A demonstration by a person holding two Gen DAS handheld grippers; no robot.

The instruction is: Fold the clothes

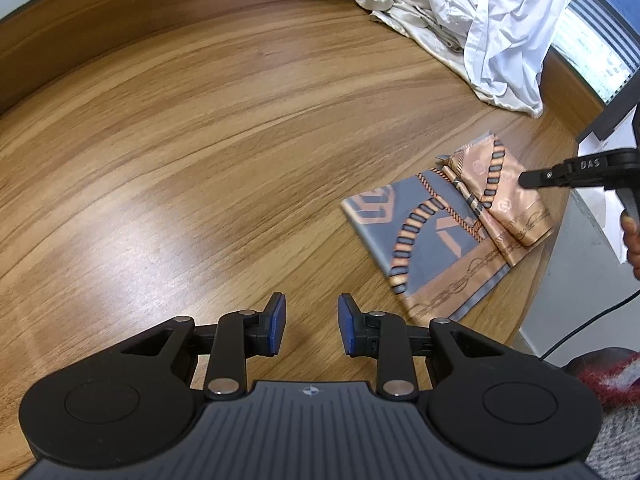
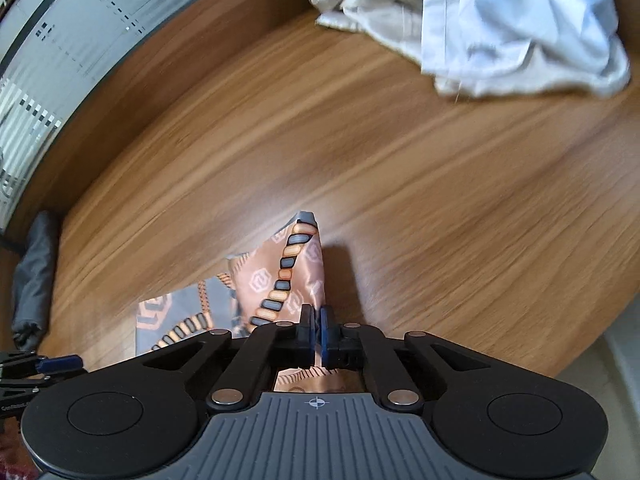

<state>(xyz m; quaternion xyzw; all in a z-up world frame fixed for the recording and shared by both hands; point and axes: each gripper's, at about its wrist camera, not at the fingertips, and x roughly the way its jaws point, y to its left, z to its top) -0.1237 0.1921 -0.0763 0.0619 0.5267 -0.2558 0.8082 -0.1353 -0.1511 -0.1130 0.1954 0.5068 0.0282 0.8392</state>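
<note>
A folded orange and grey patterned scarf point(image 1: 448, 232) lies on the wooden table point(image 1: 200, 140) near its right edge. My left gripper point(image 1: 311, 330) is open and empty, a little to the left of the scarf and above bare wood. My right gripper point(image 2: 317, 334) is shut on the scarf's point(image 2: 280, 276) upper fold and lifts it into a peak. In the left wrist view the right gripper point(image 1: 528, 179) comes in from the right, with its tip on the scarf's far fold.
A pile of white and cream clothes point(image 1: 472, 20) lies at the table's far right; it also shows in the right wrist view point(image 2: 480, 20). A grey rolled cloth point(image 2: 34, 276) lies at the table's left edge. The table's right edge point(image 1: 536, 300) is close to the scarf.
</note>
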